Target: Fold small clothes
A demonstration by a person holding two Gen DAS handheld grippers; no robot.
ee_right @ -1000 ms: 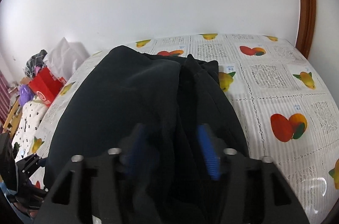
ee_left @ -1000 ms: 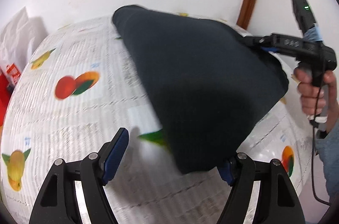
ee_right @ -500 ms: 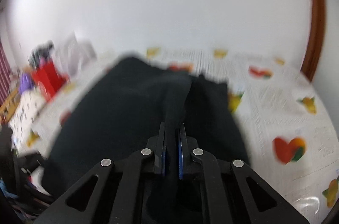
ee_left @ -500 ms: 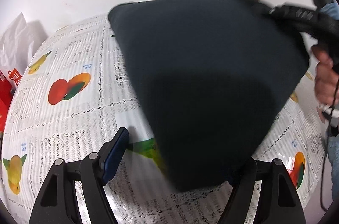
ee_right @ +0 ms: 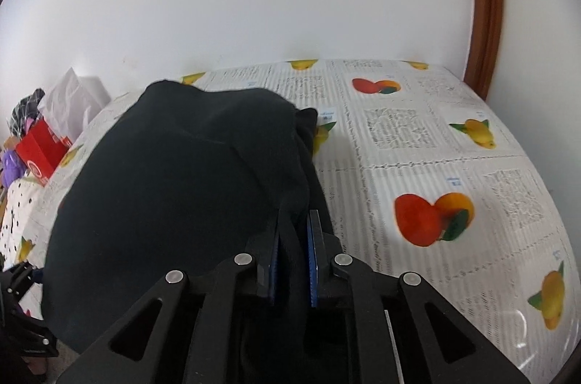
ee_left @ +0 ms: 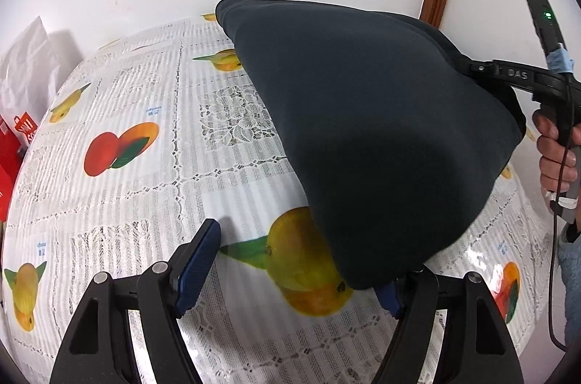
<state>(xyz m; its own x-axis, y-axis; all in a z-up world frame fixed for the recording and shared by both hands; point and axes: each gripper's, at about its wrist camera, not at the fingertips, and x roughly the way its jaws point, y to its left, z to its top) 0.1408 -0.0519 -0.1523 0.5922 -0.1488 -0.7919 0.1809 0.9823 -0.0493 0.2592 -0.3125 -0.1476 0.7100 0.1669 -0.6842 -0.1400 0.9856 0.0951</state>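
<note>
A dark navy garment [ee_left: 381, 137] hangs above the fruit-print tablecloth [ee_left: 145, 173], held up at its right side. My right gripper [ee_right: 293, 249] is shut on a bunched fold of the garment [ee_right: 189, 188], with cloth between the blue pads. The right gripper also shows in the left wrist view [ee_left: 508, 75], with a hand on its handle. My left gripper [ee_left: 294, 271] is open. Its left pad [ee_left: 198, 262] is bare. The garment's lower corner drapes over its right finger [ee_left: 390, 297].
White wall behind the table, with a brown wooden frame [ee_right: 486, 6] at the right. A red bag [ee_right: 41, 148], a white bag [ee_right: 72, 104] and clutter stand off the table's left side. A cable [ee_left: 553, 275] hangs from the right gripper.
My right gripper closed on the garment and lifted it off the table. The cloth now hangs lower and steadier. My left gripper stayed open under the hanging corner.
</note>
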